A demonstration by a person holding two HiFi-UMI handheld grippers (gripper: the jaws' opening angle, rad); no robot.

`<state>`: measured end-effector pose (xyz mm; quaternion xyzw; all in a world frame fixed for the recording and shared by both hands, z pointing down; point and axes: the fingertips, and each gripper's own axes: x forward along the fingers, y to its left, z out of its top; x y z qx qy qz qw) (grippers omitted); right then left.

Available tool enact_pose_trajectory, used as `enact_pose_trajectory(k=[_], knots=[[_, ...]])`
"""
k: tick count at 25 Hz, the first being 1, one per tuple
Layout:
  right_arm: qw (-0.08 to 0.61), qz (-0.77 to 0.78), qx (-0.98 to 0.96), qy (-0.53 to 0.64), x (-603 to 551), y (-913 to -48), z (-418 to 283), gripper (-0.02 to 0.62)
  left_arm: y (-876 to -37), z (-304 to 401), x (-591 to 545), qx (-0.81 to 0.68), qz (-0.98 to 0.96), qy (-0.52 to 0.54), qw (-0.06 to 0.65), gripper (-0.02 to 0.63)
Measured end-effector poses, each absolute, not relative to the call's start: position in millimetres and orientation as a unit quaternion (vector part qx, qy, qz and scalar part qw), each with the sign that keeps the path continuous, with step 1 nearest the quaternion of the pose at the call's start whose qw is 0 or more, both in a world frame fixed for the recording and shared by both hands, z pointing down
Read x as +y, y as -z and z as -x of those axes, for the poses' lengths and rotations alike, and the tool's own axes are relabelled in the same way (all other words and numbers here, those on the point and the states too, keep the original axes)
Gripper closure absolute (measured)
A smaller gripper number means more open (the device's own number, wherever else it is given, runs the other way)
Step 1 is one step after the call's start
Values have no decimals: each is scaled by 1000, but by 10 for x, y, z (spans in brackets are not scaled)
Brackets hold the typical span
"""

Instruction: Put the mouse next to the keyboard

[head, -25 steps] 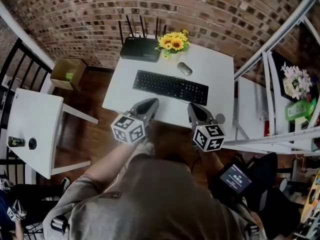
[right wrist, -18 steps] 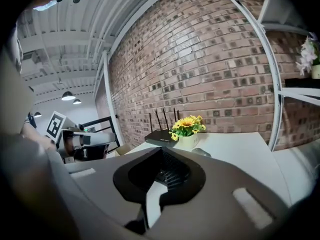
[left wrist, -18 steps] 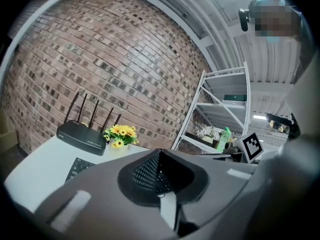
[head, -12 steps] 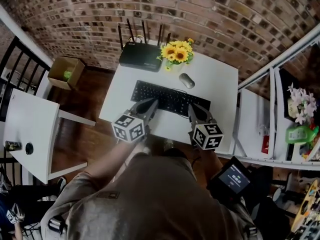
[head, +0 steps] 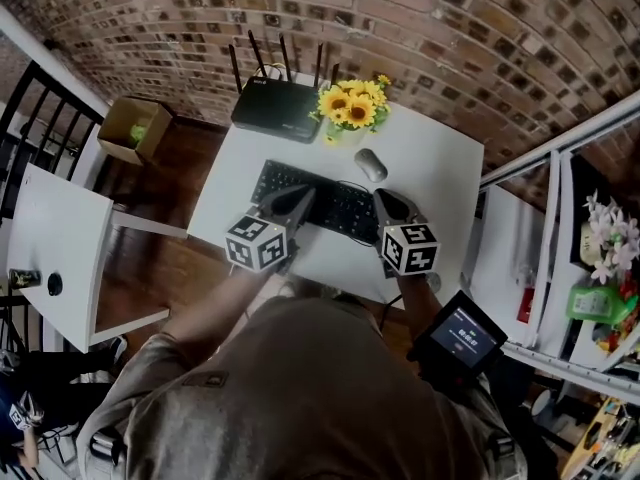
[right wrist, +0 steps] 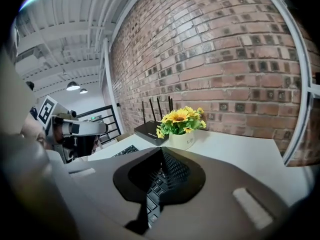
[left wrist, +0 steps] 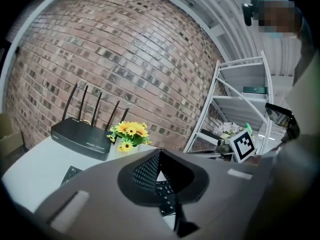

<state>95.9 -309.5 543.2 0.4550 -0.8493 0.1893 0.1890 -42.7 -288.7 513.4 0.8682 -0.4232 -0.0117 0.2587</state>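
In the head view a grey mouse (head: pixel 370 165) lies on the white table (head: pixel 440 168), just behind the right end of the black keyboard (head: pixel 335 206) and in front of the sunflower pot (head: pixel 352 110). My left gripper (head: pixel 297 196) hovers over the keyboard's left half and my right gripper (head: pixel 388 200) over its right end, a short way in front of the mouse. Both are shut and hold nothing. In the left gripper view the shut left gripper (left wrist: pixel 159 152) shows keyboard (left wrist: pixel 167 194) keys beneath it. The right gripper (right wrist: pixel 161 150) likewise sits above the keyboard (right wrist: pixel 152 186). Neither gripper view shows the mouse.
A black router (head: pixel 275 120) with several antennas stands at the table's back left. A white side table (head: pixel 60 248) and a cardboard box (head: pixel 135 133) are on the left. A metal shelf (head: pixel 560 158) stands on the right, and a small screen (head: pixel 460 333) sits by my right side.
Both grippers have moved forward from the table's near edge to above the keyboard, still shut. The mouse and keyboard have not moved.
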Motion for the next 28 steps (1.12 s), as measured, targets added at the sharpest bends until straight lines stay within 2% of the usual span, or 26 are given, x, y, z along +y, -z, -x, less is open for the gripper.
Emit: enact_pose_trajectory(k=[8, 19, 28], knots=[[228, -411, -861, -196, -3487, -5749, -943, 583, -5381, 398, -3020, -450, -847, 0, 284, 606], [339, -343, -858, -177, -3945, -6370, -905, 403, -5734, 365, -3148, -480, -819, -21, 314, 606], [402, -314, -848, -141, -4309, -6808, -814, 294, -5869, 463, -3086, -501, -800, -36, 328, 606]])
